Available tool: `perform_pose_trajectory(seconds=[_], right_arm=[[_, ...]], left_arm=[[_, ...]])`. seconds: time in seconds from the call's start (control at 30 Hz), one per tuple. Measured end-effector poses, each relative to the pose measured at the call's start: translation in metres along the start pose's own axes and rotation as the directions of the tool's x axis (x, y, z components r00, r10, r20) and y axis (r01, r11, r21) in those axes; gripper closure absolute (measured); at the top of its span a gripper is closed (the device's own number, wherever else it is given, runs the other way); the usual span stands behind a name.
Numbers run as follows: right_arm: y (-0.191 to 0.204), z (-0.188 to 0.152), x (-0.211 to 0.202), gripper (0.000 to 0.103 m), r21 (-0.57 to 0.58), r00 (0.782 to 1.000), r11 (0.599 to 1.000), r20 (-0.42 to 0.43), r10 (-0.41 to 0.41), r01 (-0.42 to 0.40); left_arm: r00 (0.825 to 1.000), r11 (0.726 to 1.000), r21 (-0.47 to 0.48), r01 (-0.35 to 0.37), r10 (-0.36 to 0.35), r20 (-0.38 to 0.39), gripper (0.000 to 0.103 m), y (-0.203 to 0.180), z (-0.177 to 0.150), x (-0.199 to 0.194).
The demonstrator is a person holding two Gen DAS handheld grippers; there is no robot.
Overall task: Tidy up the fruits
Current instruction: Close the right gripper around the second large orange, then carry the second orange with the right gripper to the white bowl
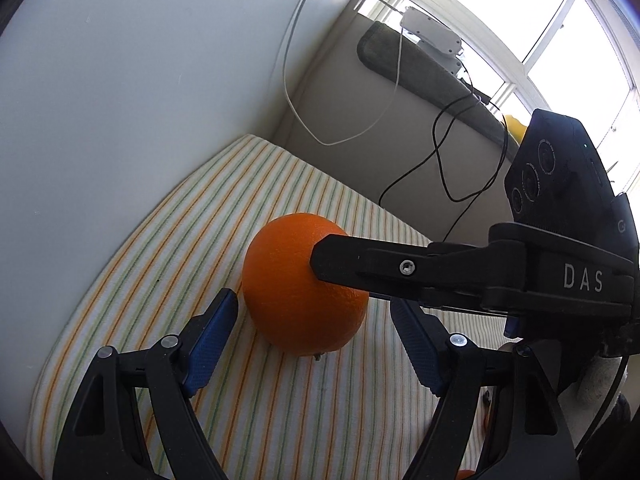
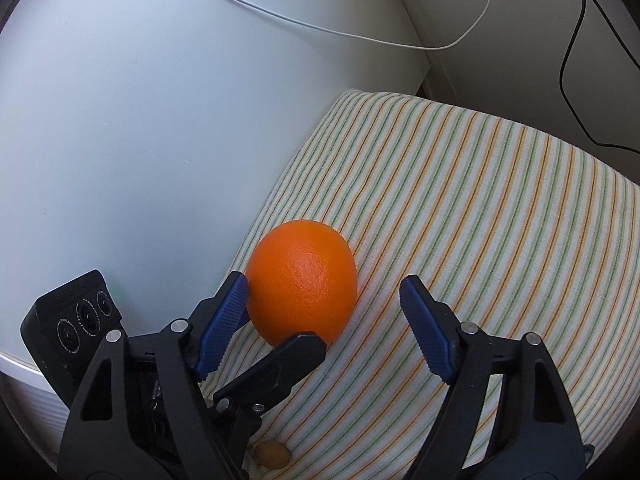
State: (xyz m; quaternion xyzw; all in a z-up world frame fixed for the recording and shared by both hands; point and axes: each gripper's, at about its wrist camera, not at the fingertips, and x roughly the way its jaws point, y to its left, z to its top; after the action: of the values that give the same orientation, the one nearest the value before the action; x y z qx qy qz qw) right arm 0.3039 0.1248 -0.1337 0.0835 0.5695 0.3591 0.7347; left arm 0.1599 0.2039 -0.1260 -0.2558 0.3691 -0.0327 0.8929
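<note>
An orange [image 1: 296, 300] rests on a striped cloth [image 1: 168, 240], stem end down. It lies between the fingers of my left gripper [image 1: 316, 302], which stands open with a narrow gap at each blue pad. My right gripper reaches in from the right, and one black finger [image 1: 360, 264] lies against the fruit. In the right wrist view the orange [image 2: 302, 280] sits between the fingers of my right gripper [image 2: 324, 282]. Its left pad [image 2: 224, 320] touches the peel, while its right pad [image 2: 424, 328] stands clear. One left-gripper finger [image 2: 296, 356] crosses in front of the fruit.
A white wall [image 1: 140, 100] borders the cloth on the left. White cable [image 1: 292, 92] and black cable [image 1: 440, 160] hang behind, near a grey cushion [image 1: 420, 68] and a window [image 1: 540, 20]. A small tan oval thing [image 2: 272, 454] lies on the cloth [image 2: 480, 220] at the near edge.
</note>
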Motion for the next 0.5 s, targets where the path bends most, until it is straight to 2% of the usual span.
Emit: perform_pose_trajectory(seconds=[0.3,0.4,0.43,0.5], right_arm=[[0.006,0.001,0.008,0.028,-0.011,1.000,1.000,-0.011,0.019,-0.019],[0.007,-0.002,0.006,0.034,-0.004,0.999,0.999,-0.016,0.043,-0.043],[0.008,-0.003,0.006,0.039,-0.002,0.998,0.998,-0.023,0.056,-0.056],[0.012,-0.005,0.004,0.040,-0.013,0.999,0.999,-0.021,0.046,-0.046]], left_arm=[[1.000,1.000,-0.009,-0.008,0.008,-0.002,0.034,0.002,0.002,0.001],[1.000,1.000,-0.003,-0.009,0.009,0.000,0.034,0.002,0.002,0.001],[1.000,1.000,-0.001,-0.011,0.011,0.001,0.034,0.003,0.002,0.000],[1.000,1.000,-0.002,-0.013,0.013,0.001,0.034,0.003,0.002,0.000]])
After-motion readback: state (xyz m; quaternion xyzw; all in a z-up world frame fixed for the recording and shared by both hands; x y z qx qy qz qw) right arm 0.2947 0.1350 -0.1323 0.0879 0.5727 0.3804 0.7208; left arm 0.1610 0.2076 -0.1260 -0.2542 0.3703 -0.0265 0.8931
